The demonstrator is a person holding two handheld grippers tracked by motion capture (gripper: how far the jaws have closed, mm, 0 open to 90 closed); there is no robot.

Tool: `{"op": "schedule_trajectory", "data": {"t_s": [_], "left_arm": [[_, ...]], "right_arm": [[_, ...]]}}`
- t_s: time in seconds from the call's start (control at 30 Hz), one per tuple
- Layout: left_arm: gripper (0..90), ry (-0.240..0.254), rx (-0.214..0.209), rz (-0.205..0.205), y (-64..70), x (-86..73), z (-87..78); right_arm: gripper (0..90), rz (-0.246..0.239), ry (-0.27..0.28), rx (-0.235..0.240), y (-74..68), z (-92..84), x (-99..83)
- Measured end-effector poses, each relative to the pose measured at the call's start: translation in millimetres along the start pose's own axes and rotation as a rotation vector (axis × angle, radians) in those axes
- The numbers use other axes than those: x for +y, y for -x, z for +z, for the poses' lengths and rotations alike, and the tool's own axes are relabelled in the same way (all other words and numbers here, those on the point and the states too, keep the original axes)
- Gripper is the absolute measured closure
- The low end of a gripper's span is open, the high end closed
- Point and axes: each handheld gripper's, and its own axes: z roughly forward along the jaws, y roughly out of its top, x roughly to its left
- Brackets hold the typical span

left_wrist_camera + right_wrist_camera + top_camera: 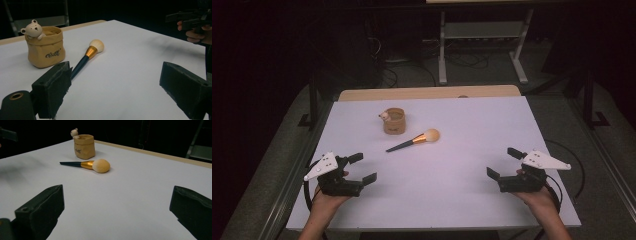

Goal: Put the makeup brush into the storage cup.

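**Picking up the brush cleanly**

The makeup brush (414,141) lies flat on the white bench (462,200) near its middle, with the pale fluffy head pointing toward the right side in the high view and the dark, thin handle running down and to the left. A gold ferrule sits between head and handle. Just beside the brush, farther from the person, stands a tan pouch-shaped holder (394,121) with a small bear figure (33,29) on its rim; holder and brush look apart, not touching.

Both claws are well short of the brush and hold nothing. The left claw (362,168) rests low at the near left of the bench, jaws spread wide; the right claw (503,163) sits at the near right, likewise spread.

The likely step is a reach and grasp, probably to stand the brush in the holder. The left claw looks better placed, as the handle points its way. It would do well to come down across the handle near the ferrule, where the shaft is thicker and better balanced, jaws square to its length. Because the handle is slim and lies flat, the jaw tips must skim the bench or the brush may roll away. Avoid squeezing the bristles.
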Motion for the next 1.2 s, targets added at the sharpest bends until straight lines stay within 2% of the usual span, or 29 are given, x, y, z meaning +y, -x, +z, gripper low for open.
{"op": "schedule_trajectory", "data": {"t_s": [0.33,0.73,1.2], "left_arm": [[9.9,0.000,0.000,-0.001,-1.1,0.4,-0.5],[9.9,-0.014,-0.014,0.019,-2.3,6.0,3.9],[9.9,0.008,-0.019,0.022,-8.1,13.8,10.4]], "right_arm": [[0.0,0.003,0.012,0.002,0.0,0.1,1.6],[0.0,0.002,0.018,0.013,-1.6,1.6,2.7],[0.0,0.000,0.020,0.011,-2.2,1.8,3.7]]}}
